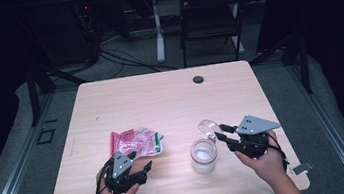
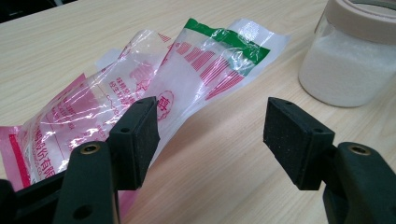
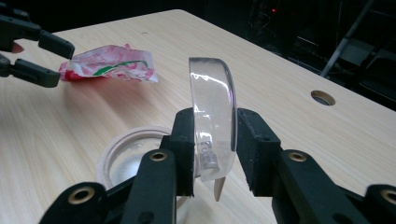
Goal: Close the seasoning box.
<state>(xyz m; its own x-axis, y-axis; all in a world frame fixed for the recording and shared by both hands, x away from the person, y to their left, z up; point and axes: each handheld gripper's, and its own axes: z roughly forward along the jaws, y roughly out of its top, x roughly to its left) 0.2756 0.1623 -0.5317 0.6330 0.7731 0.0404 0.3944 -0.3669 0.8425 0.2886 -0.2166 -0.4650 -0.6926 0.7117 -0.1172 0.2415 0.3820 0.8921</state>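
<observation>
At the lower middle of the high view, we see the jar (image 1: 203, 156) standing open on the table (image 1: 169, 92). Just to its upper right, our right gripper (image 1: 220, 133) is clamped on the clear lid (image 1: 207, 126), holding it on edge. At lower left, our left gripper (image 1: 139, 163) has its jaws apart, empty, just below the plastic bag (image 1: 135, 142), whose long axis runs left to right. We judge the left gripper nearer the bag.
</observation>
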